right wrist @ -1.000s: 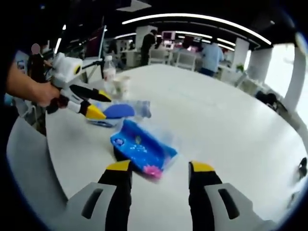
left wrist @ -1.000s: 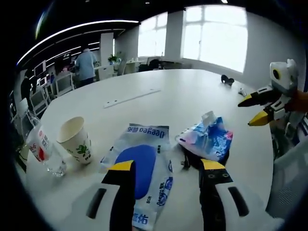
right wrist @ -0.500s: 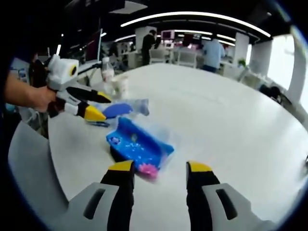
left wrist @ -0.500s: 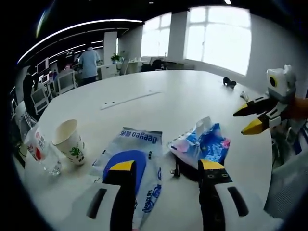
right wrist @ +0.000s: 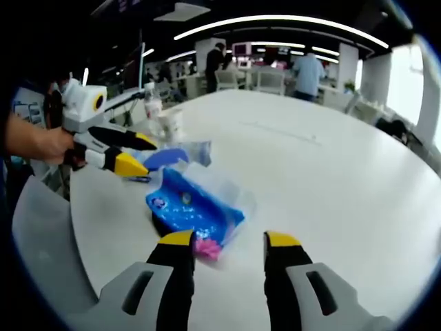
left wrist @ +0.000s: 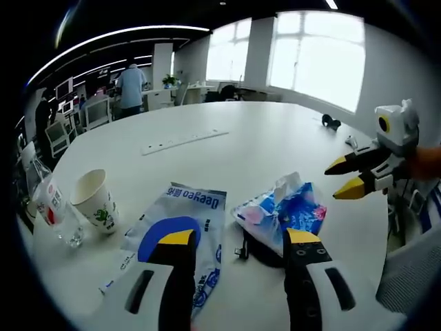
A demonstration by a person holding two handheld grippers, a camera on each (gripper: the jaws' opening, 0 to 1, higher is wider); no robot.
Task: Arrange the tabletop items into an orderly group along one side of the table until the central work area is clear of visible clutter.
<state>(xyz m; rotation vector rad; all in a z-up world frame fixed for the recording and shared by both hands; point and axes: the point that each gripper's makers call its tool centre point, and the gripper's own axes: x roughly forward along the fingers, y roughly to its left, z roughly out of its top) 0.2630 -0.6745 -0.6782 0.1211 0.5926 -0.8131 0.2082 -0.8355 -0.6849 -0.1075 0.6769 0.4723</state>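
Note:
On the white table lies a blue tissue pack (left wrist: 284, 209) (right wrist: 187, 212) with a black item (left wrist: 256, 249) partly under it. Left of it lies a flat blue and clear wipes pack (left wrist: 195, 205) (right wrist: 173, 156). A paper cup (left wrist: 92, 205) (right wrist: 171, 125) and a clear bottle (left wrist: 52, 212) (right wrist: 152, 102) stand further left. My left gripper (left wrist: 240, 238) (right wrist: 142, 156) is open, low over the wipes pack and the tissue pack. My right gripper (right wrist: 229, 239) (left wrist: 344, 177) is open, just short of the tissue pack, nothing held.
A long white strip (left wrist: 183, 140) lies toward the table's far side, and a small black object (left wrist: 331, 123) sits near the far right edge. A grey chair (left wrist: 408, 276) stands at the near right. People stand at desks beyond the table.
The right gripper has come closer to the tissue pack, still open. The left gripper view has shifted slightly; the items on the table have not moved.

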